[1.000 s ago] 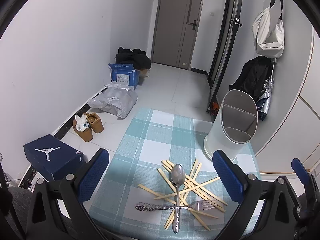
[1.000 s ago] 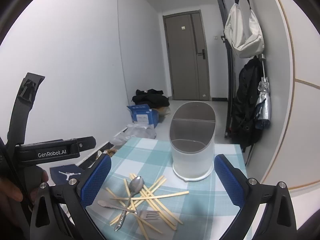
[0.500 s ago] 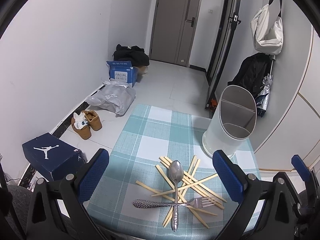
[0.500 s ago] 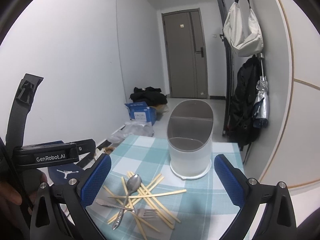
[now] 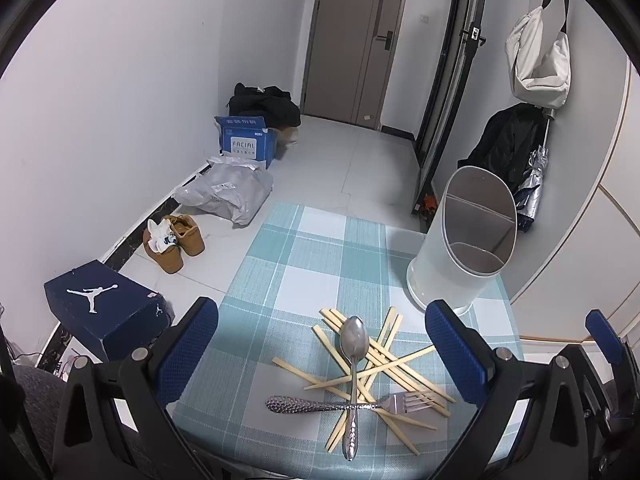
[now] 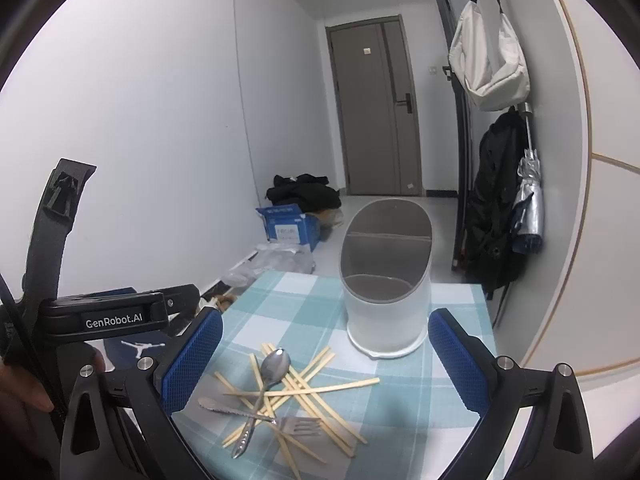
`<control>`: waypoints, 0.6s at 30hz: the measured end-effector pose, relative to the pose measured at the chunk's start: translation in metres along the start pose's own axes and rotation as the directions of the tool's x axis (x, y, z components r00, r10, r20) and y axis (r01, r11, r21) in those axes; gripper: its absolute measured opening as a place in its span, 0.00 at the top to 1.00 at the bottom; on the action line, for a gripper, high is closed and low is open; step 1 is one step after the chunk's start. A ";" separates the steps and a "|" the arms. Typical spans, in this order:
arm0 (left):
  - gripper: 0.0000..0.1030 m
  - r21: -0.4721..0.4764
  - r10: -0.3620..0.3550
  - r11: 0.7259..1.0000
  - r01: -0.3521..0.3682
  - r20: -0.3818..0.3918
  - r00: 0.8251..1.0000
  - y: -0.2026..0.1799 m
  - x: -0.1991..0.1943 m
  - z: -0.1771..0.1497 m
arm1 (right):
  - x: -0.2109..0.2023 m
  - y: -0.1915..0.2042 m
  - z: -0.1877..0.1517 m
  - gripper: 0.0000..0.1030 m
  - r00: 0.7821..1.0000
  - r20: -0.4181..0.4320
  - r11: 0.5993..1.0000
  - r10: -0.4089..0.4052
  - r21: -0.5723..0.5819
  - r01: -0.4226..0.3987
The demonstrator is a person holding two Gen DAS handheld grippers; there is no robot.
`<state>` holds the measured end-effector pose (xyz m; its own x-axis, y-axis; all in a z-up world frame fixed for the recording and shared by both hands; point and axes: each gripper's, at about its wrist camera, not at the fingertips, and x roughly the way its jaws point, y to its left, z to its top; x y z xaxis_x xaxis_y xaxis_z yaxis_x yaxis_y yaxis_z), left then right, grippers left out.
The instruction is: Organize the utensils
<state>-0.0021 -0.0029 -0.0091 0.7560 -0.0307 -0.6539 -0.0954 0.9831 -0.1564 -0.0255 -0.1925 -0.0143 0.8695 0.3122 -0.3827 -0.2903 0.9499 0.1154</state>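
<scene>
"FACIAL" marks the blue carton (image 5: 249,141) far left; "GenRobot.AI" marks the left gripper (image 5: 320,356). Both it and the right gripper (image 6: 324,360) gape, empty, above crossed chopsticks (image 5: 384,360).

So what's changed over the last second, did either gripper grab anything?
No. Both grippers pulled back and up slightly, the view widening. The left gripper and right gripper stay open and empty. The spoon, fork, chopsticks and holder haven't moved.

Hallway clutter, left wall and right wall.
Left floor: navy shoe box (image 5: 105,312), tan shoes (image 5: 176,242), grey bag (image 5: 230,192), blue carton (image 5: 246,145). Right wall: white bag (image 5: 538,64), black jacket (image 5: 506,140). Far: closed door (image 5: 354,40).
</scene>
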 end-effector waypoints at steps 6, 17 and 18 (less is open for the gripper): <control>0.01 -0.007 -0.003 1.000 0.003 0.001 1.000 0.002 -0.001 0.000 | 0.000 0.000 -0.001 0.00 1.000 0.000 1.000 0.017 0.010 -0.017; 0.01 -0.006 -0.006 1.000 0.006 -0.010 1.000 0.002 -0.001 0.001 | 0.000 0.000 -0.001 0.00 1.000 -0.007 1.000 0.026 0.014 -0.025; 0.01 -0.008 -0.008 1.000 0.008 -0.010 1.000 0.003 -0.001 0.001 | 0.001 0.000 -0.001 0.00 1.000 -0.011 0.999 0.029 0.017 -0.028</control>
<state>-0.0024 -0.0002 -0.0087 0.7500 -0.0403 -0.6602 -0.0944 0.9814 -0.1672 -0.0252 -0.1925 -0.0160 0.8565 0.3391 -0.3892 -0.3081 0.9408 0.1416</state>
